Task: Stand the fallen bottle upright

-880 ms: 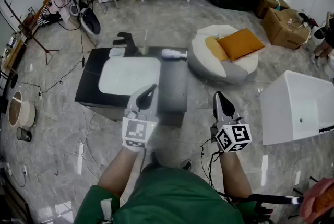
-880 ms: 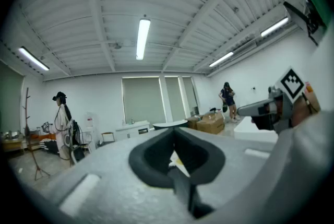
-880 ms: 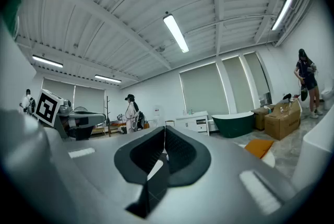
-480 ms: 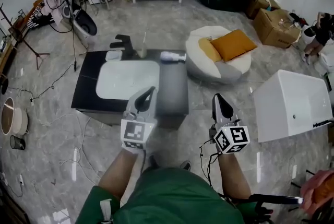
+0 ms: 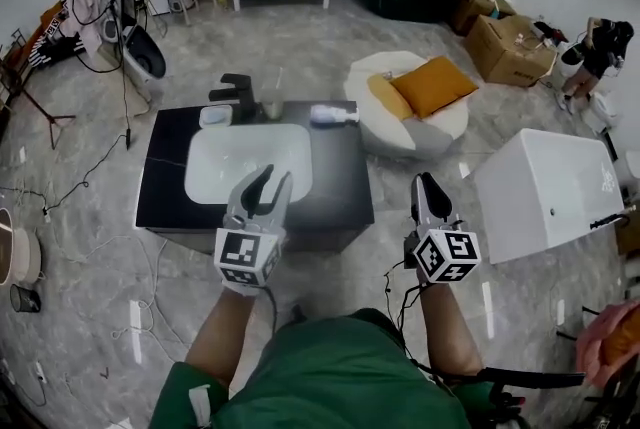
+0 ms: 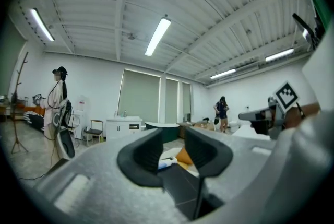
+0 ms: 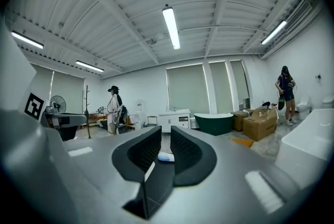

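Head view: bottle (image 5: 333, 115) lies on its side on the counter (image 5: 338, 179), task not started (left gripper (image 5: 268, 185) and right gripper (image 5: 426, 187) both parted, empty, well short of it).

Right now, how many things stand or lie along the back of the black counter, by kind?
bottle: 1
cup: 1
dish: 1
faucet: 1
Total: 4

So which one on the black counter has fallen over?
The white bottle, lying on its side on the black counter; the clear glass left of it stands upright.
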Action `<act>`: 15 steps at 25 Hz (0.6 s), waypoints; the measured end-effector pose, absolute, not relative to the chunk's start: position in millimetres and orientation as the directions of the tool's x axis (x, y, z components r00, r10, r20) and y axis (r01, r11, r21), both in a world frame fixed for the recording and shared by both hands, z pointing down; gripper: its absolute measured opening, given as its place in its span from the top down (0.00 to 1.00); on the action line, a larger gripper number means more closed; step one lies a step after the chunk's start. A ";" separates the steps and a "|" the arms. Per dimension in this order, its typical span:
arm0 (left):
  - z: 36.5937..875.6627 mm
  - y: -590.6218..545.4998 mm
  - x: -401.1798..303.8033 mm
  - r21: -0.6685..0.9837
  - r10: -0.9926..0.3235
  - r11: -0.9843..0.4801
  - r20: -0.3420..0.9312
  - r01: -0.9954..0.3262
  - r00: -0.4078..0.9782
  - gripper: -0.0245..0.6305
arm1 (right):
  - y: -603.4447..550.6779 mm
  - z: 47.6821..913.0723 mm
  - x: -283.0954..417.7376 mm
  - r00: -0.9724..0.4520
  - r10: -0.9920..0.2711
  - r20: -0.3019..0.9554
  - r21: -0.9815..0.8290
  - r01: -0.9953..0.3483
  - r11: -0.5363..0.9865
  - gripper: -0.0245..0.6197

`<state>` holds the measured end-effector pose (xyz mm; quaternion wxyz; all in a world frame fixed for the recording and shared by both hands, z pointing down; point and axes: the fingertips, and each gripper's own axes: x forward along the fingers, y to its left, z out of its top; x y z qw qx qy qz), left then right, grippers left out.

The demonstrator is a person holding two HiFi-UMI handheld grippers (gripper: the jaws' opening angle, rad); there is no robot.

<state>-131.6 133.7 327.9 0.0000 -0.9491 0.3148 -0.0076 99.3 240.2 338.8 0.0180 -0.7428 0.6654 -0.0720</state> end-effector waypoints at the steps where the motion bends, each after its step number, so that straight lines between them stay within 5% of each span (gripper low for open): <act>1: 331.2 127.7 -137.4 0.001 -0.597 -0.802 0.023 -0.597 0.802 0.76 | 236.7 339.6 95.7 0.110 -0.990 0.085 -0.123 -0.985 -0.120 0.90; 15: 365.8 63.7 -152.8 0.055 -0.614 -0.784 0.082 -0.619 0.785 0.70 | 161.9 369.6 92.5 0.081 -0.987 0.142 -0.150 -0.983 -0.103 0.87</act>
